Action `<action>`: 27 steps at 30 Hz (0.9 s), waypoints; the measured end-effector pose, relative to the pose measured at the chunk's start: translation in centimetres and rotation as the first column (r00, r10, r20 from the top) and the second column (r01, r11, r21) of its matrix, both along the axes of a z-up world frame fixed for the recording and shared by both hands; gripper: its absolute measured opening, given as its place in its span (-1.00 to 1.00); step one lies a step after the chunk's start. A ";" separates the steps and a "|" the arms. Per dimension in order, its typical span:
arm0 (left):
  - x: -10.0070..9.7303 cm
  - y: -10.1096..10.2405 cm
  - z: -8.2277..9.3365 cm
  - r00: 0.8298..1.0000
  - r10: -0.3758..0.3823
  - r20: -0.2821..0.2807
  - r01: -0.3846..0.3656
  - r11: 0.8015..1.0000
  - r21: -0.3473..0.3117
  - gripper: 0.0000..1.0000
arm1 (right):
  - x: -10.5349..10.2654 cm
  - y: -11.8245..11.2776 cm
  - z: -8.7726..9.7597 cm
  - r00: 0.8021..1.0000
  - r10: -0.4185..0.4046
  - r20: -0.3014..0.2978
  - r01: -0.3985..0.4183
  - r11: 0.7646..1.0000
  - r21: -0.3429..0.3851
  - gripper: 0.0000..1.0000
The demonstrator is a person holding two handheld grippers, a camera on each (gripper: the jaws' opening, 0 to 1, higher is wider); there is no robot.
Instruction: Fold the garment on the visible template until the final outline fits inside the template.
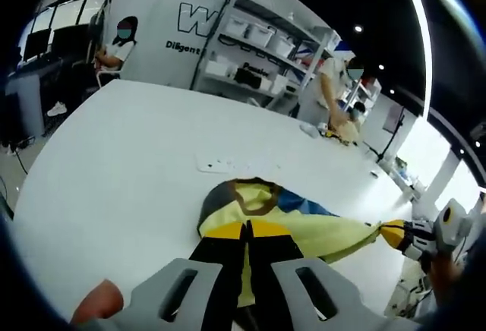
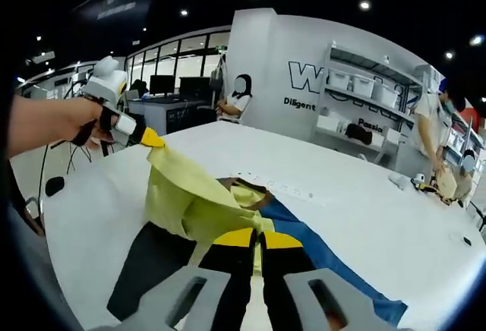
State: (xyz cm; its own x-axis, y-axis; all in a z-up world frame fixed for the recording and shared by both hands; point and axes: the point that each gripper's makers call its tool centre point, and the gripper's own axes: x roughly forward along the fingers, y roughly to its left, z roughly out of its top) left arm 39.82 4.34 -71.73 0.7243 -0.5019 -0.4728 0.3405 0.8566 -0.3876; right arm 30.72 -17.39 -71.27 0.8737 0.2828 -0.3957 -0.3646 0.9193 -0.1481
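Observation:
A yellow garment (image 1: 319, 236) with blue and brown parts is stretched between both grippers above the white table (image 1: 114, 194). My left gripper (image 1: 247, 230) is shut on a yellow fold close in front of its camera. In the right gripper view it comes in from the left (image 2: 152, 137), held by a hand, pinching a garment corner. My right gripper (image 2: 258, 238) is shut on the yellow cloth (image 2: 190, 202), and it appears at the right of the left gripper view (image 1: 395, 234). A blue panel (image 2: 326, 259) and a black panel (image 2: 144, 263) lie on the table (image 2: 380, 217).
A thin white strip (image 2: 281, 187) lies on the table beyond the garment. Shelves with bins (image 1: 258, 58) stand behind the far edge. One person sits at the back (image 1: 118, 46) and another stands by the table's far corner (image 1: 334, 92). Desks with monitors (image 2: 175, 88) are further off.

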 end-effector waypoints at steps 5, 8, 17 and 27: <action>-0.9 -0.4 1.4 1.000 -0.023 0.021 0.023 1.000 -0.010 -1.00 | -0.8 -0.9 1.1 0.999 0.011 0.042 -0.008 0.997 -0.080 -1.00; -1.5 -0.7 2.2 0.999 -0.042 0.035 0.042 0.999 -0.012 -1.00 | -1.2 -1.4 1.9 0.998 0.023 0.066 -0.015 0.992 -0.121 -1.00; -3.9 -1.4 3.6 0.994 -0.088 0.067 0.088 0.996 -0.005 -1.00 | -2.5 -2.1 3.9 0.993 0.035 0.108 -0.017 0.986 -0.166 -1.00; -6.4 -1.3 3.5 0.992 -0.109 0.067 0.110 0.994 -0.010 -1.00 | -4.7 -2.7 4.8 0.992 0.061 0.112 -0.039 0.981 -0.190 -1.00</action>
State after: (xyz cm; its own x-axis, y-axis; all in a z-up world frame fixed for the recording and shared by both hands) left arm 33.42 3.07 -68.23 0.6938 -0.5861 -0.4185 0.4575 0.8075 -0.3723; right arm 26.03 -20.12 -66.50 0.9038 0.2581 -0.3415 -0.3795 0.8522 -0.3602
